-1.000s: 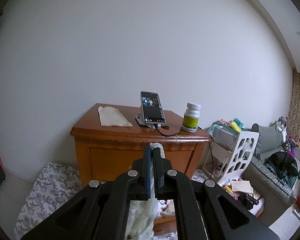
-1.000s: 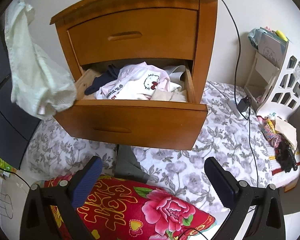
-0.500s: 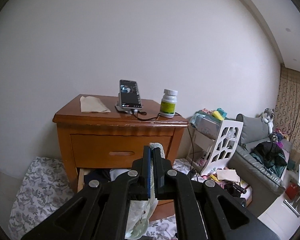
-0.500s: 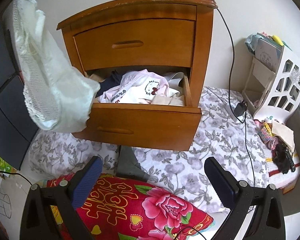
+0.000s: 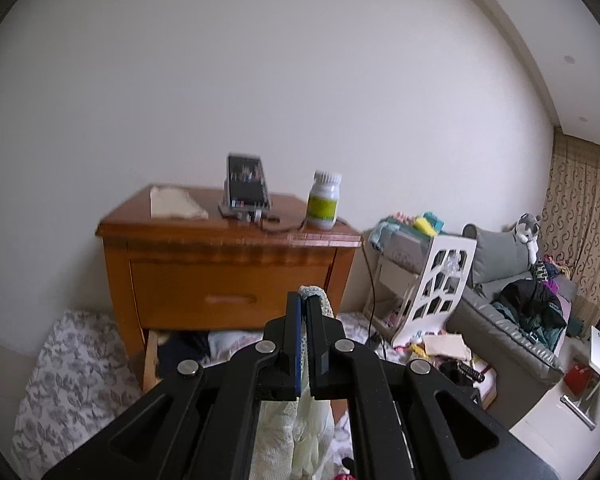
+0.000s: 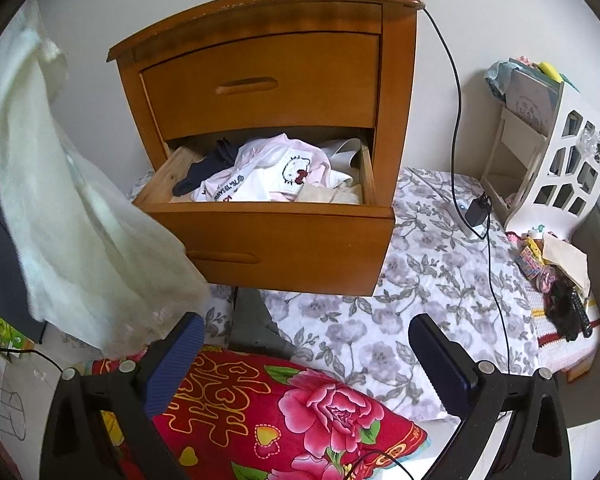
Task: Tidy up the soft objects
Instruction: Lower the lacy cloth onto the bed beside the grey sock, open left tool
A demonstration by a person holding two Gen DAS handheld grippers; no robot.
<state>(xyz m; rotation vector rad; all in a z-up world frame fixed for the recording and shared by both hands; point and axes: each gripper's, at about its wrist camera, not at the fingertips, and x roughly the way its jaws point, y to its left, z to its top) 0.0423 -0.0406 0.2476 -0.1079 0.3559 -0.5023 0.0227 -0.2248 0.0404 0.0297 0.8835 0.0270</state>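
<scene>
Nightstand [image 6: 284,92]: it is standing against the far wall, upper drawer shut.
Quilt [image 6: 428,288]: the flowered quilt is lying under and right of the nightstand.
Cloth [image 6: 72,216]: you are holding this pale cloth up at the left, hanging near the lower drawer's left corner.
Drawer [image 6: 284,240]: the lower drawer is standing pulled out, with clothes [image 6: 276,176] piling inside.
Pillow [image 6: 284,412]: the red pillow is lying nearest you, under your right gripper.
Right gripper [image 6: 308,356]: you are keeping its jaws wide apart, gripping nothing.
Left gripper [image 5: 304,316]: you are pinching the cloth's top edge between closed jaws.
Phone [image 5: 246,190]: it is leaning on the nightstand top, left of the bottle [image 5: 324,204].
</scene>
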